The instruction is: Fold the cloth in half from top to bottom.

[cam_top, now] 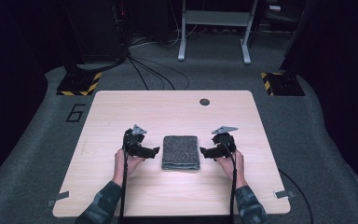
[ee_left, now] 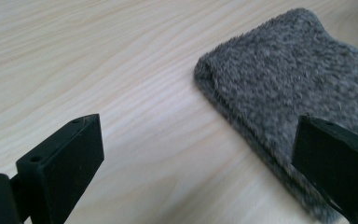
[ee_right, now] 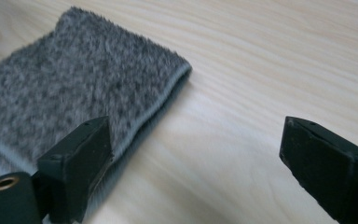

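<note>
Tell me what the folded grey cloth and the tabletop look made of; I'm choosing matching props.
Folded grey cloth: soft fleece or terry-like fabric, judging by its fuzzy mottled pile and stitched edge. Tabletop: light wood or wood-look laminate, smooth matte, with visible grain lines; which of the two I cannot tell.

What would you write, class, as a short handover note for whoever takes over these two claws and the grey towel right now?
Left claw: open, nothing between the jaws, just left of the towel.
Right claw: open, nothing held, just right of the towel.
Grey towel: lies folded into a neat rectangle in the middle of the wooden table, flat, touched by neither claw.
Done: the towel looks folded and has been let go.
Left: probably nothing but drawing both hands back; check the fold edges lie even.
</note>
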Tool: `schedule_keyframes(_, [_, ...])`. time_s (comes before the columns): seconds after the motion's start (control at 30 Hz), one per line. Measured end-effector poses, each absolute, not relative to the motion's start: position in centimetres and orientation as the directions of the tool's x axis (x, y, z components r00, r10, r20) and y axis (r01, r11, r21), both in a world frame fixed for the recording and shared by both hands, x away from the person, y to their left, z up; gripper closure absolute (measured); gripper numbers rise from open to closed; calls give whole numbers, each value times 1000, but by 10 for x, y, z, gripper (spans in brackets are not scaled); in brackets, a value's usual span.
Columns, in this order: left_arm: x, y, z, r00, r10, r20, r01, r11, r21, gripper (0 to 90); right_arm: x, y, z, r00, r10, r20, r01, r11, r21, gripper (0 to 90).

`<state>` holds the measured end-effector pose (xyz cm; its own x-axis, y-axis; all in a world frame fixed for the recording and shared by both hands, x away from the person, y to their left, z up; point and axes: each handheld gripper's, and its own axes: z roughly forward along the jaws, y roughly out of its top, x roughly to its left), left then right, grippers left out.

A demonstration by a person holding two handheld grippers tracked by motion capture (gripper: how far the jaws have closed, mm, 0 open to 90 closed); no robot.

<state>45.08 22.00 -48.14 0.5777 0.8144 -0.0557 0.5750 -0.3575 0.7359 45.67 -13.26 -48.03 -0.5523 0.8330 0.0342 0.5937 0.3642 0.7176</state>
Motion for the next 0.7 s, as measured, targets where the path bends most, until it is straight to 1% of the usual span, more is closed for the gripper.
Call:
schedule_keyframes(0.17, [434,239,-483,569,822,-34,572,-365,735,12,437,-155,-483,-530,848,9,591,361,721,64])
schedule_keyframes(0.2, [430,242,-484,567,823,-37,577,-364,731,11,432,-159,-483,-514,858,15,600,347,721,64])
schedule_keyframes(0.3, [418,255,-490,562,827,-24,583,-375,720,7,420,-176,-486,-489,872,-11,592,341,730,60])
schedule_keyframes(0.57, [392,295,-515,454,889,-55,639,-282,716,1,395,-220,-508,-396,918,17,638,262,724,38])
schedule_keyframes(0.6, [390,299,-518,440,897,-52,640,-272,718,1,391,-226,-511,-369,929,29,650,235,723,35])
schedule_keyframes(0.7, [385,310,-525,417,906,-69,651,-245,719,0,385,-237,-516,-347,938,20,655,228,720,34])
